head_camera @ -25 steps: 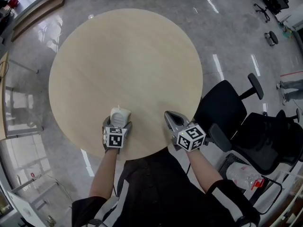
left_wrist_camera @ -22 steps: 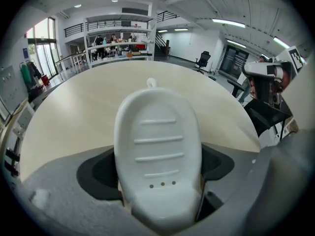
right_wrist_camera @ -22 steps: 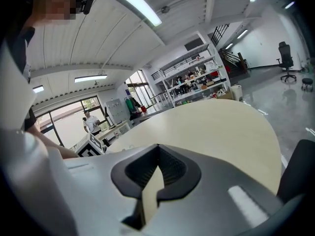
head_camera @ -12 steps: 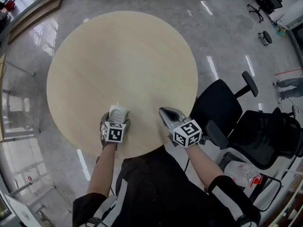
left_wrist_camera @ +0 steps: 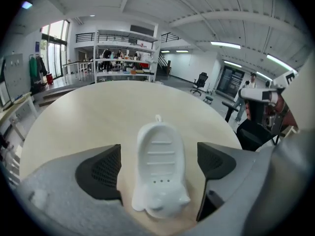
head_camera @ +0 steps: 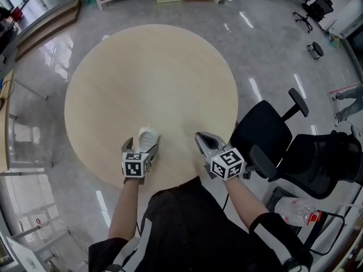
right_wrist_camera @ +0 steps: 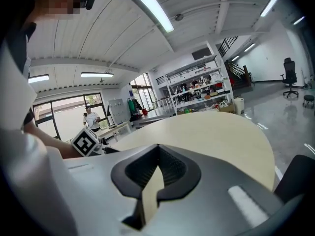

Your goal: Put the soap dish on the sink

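White soap dish (left_wrist_camera: 158, 166) lies flat on round worktop (head_camera: 153, 72), near front edge, between jaws of left gripper (head_camera: 140, 150): just been opening, now wide, pads clear of dish. Right gripper (right_wrist_camera: 156, 173) closed, empty. No sink visible. Risk: jaw clipping dish on pull-away skids it off edge

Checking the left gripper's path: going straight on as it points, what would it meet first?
Probably the soap dish, lying on the table between the jaws of the left gripper; they have just been opening and stand clear of it.
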`<action>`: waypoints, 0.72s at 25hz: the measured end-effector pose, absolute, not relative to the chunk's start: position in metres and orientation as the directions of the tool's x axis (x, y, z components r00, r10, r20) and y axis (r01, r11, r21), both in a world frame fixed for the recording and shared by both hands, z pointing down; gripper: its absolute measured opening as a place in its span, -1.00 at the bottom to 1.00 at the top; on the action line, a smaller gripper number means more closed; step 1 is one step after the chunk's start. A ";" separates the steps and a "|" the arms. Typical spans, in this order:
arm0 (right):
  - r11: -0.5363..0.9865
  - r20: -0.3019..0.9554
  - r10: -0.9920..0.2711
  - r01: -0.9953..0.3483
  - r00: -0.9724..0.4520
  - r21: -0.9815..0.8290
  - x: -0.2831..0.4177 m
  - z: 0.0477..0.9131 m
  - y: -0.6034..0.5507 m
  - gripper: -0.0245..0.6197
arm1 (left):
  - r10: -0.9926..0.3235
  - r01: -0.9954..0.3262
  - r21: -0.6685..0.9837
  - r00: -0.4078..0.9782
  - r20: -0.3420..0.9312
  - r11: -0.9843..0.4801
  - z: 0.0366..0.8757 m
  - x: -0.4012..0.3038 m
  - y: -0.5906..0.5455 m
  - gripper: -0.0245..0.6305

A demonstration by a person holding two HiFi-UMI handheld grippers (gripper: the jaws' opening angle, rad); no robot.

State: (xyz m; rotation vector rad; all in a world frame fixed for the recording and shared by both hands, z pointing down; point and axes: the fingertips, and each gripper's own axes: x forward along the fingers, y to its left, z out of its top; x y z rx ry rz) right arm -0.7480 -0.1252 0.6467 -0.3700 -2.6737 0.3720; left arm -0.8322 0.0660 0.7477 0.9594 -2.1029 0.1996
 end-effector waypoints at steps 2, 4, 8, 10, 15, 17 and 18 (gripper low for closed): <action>0.932 0.349 0.293 0.185 -0.890 -0.312 -0.744 0.642 -0.124 -0.90 | -0.596 -0.684 0.199 -0.410 0.691 0.702 0.734 -0.835 0.074 0.58; 0.934 0.329 0.278 0.174 -0.903 -0.312 -0.741 0.635 -0.124 -0.90 | -0.632 -0.684 0.218 -0.441 0.637 0.696 0.715 -0.838 0.076 0.52; 0.939 0.275 0.250 0.164 -0.928 -0.301 -0.731 0.620 -0.128 -0.90 | -0.711 -0.696 0.244 -0.526 0.466 0.675 0.664 -0.842 0.062 0.18; 0.943 0.247 0.241 0.165 -0.939 -0.290 -0.726 0.609 -0.129 -0.90 | -0.705 -0.685 0.222 -0.585 0.400 0.694 0.642 -0.843 0.060 -0.09; 0.961 0.163 0.166 0.123 -0.972 -0.249 -0.706 0.569 -0.147 -0.90 | -0.725 -0.704 0.183 -0.641 0.253 0.687 0.592 -0.839 0.050 -0.93; 0.970 0.134 0.123 0.090 -0.983 -0.227 -0.690 0.556 -0.163 -0.90 | -0.756 -0.734 0.183 -0.625 0.194 0.654 0.574 -0.830 0.035 -0.93; 0.974 0.123 0.100 0.072 -0.987 -0.217 -0.680 0.551 -0.173 -0.90 | -0.769 -0.748 0.180 -0.617 0.169 0.639 0.567 -0.823 0.025 -0.93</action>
